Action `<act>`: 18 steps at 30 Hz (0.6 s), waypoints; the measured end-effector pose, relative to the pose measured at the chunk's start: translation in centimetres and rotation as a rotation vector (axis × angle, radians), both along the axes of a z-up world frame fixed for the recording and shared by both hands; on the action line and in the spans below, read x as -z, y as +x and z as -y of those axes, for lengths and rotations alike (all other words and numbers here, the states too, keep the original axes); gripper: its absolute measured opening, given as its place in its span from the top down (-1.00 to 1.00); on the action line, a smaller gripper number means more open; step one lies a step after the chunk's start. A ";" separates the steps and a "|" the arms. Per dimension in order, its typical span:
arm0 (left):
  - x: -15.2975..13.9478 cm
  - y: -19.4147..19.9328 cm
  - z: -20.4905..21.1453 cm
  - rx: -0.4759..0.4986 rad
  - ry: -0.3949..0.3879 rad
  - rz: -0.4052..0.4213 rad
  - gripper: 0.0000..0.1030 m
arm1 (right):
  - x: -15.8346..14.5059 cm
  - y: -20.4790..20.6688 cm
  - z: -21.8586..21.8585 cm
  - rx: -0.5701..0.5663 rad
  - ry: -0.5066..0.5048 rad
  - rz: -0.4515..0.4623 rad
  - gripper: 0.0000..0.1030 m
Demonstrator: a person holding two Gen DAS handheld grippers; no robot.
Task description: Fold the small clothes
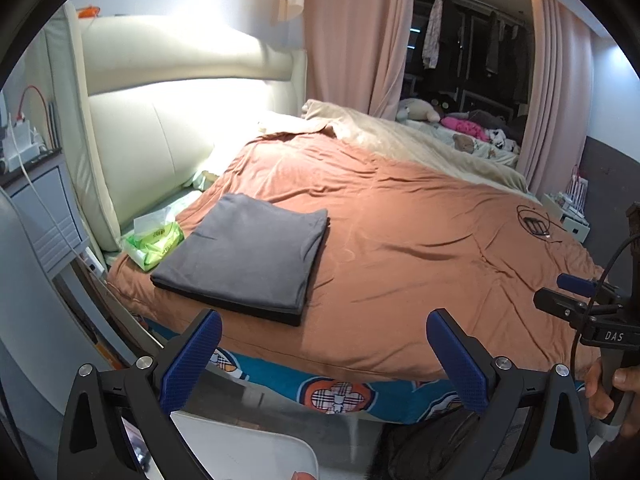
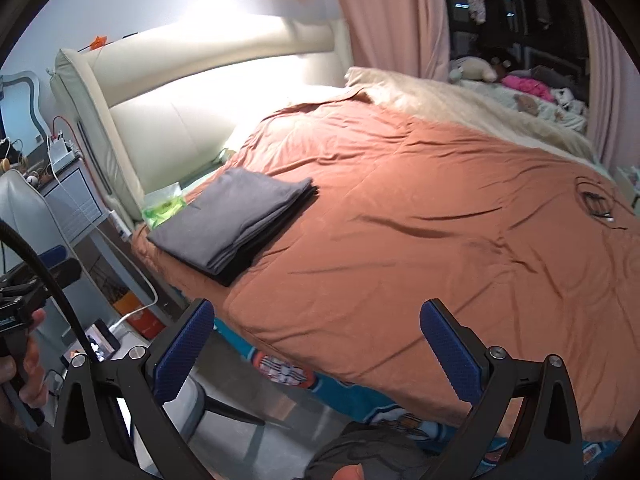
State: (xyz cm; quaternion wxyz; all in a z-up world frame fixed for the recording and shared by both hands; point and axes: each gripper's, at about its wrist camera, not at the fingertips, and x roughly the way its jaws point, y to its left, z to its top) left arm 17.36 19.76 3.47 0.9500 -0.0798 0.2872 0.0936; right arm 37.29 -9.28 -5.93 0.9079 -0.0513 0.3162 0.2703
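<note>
i am holding my left gripper point(image 1: 324, 354) with its blue pads spread wide, nothing between them, hanging over the near edge of the bed. my right gripper point(image 2: 316, 346) is spread just as wide and is gripping nothing either. the folded grey cloth point(image 1: 244, 256) is lying flat on the orange quilt point(image 1: 420, 248), ahead of both grippers and off to the left, well clear of the pads. it is looking like a neat stack of layers, though i cannot tell how many pieces are in it. just beyond its far left corner a green pack of tissues point(image 1: 154, 242) is sitting, touching or nearly touching the cloth. further ahead on the right, a thin black cable point(image 1: 536, 222) is lying coiled on the quilt. below my left pads the patterned teal sheet point(image 1: 360, 396) is showing under the quilt edge. my right hand point(image 1: 610, 394) is showing at the right side of the left view.
</note>
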 end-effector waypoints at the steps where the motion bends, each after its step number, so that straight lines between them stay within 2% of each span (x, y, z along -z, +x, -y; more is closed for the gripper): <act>1: -0.1 -0.3 0.4 0.000 0.002 0.005 -0.99 | 0.0 -0.6 0.6 0.007 0.006 0.004 -0.99; 4: -0.3 -1.5 1.7 0.008 -0.015 0.030 -0.99 | -0.3 -2.1 2.1 0.019 0.024 0.025 -1.00; 14: -1.1 -4.1 6.4 0.032 0.015 0.085 -0.99 | -0.1 -6.9 6.2 0.082 0.029 0.117 -0.99; 18: -0.8 -4.8 7.8 0.029 -0.002 0.093 -0.99 | 0.2 -8.8 7.0 0.098 0.031 0.146 -0.99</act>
